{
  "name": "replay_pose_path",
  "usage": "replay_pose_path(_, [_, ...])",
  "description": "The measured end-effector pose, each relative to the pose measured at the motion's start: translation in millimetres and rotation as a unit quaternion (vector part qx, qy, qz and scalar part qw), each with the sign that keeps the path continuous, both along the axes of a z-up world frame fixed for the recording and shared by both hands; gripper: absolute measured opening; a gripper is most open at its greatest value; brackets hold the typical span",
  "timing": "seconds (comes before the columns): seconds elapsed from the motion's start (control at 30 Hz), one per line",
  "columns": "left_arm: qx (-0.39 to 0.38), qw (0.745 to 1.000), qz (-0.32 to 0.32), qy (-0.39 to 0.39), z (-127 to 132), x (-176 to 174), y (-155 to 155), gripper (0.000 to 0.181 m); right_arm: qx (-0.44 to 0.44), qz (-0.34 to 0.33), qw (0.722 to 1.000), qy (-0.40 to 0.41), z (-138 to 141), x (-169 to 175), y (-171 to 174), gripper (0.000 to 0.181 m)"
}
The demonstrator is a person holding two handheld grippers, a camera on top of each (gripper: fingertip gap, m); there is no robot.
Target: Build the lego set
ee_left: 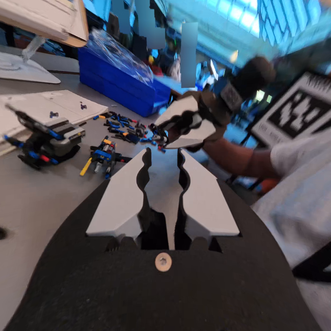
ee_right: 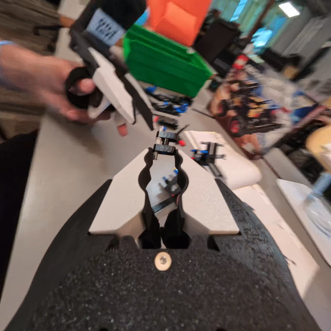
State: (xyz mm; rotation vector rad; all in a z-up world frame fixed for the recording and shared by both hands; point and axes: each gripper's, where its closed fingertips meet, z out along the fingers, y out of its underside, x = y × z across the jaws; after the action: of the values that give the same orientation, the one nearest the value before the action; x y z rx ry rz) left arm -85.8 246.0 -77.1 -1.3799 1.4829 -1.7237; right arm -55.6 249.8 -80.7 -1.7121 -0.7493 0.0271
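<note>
Left tool (ee_left: 163, 152) gapes empty; right tool (ee_left: 161, 141) pinches a small lego assembly (ee_left: 160, 137) just beyond

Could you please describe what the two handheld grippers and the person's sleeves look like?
Both the left gripper and right gripper have pale grey wedge-shaped fingers with wavy black inner pads, on a rough black base plate with one round silver screw. Each carries a black-and-white square marker. A black loop handle shows on the left one. The sleeve is white.

Bright daylight, heavy motion blur, fisheye edges.
</note>
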Motion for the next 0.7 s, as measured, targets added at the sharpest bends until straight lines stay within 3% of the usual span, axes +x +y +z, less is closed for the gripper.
replay_pose_path(0.03, [0.067,0.998,-0.012,0.017,-8,0,-2,0.027,-0.026,0.048,0.999,0.003,-6,-7,-5,0.023])
replay_pose_path(0.13, [0.232,0.969,-0.064,0.058,-31,-2,-9,0.028,-0.084,0.145,0.986,0.014,-18,-17,-15,0.023])
replay_pose_path(0.23, [0.329,0.938,-0.091,0.062,-41,-1,-13,0.021,-0.14,0.205,0.968,0.026,-25,-22,-21,0.023])
replay_pose_path(0.27, [0.343,0.932,-0.097,0.061,-42,-1,-14,0.014,-0.149,0.213,0.965,0.023,-26,-22,-21,0.023])
replay_pose_path(0.47, [0.337,0.933,-0.108,0.066,-46,-2,-17,0.013,-0.179,0.224,0.958,-0.018,-41,-19,-19,0.023])
replay_pose_path(0.7, [0.36,0.931,-0.05,0.036,-49,4,-14,0.001,-0.176,0.206,0.962,-0.024,-46,-19,-16,0.023])
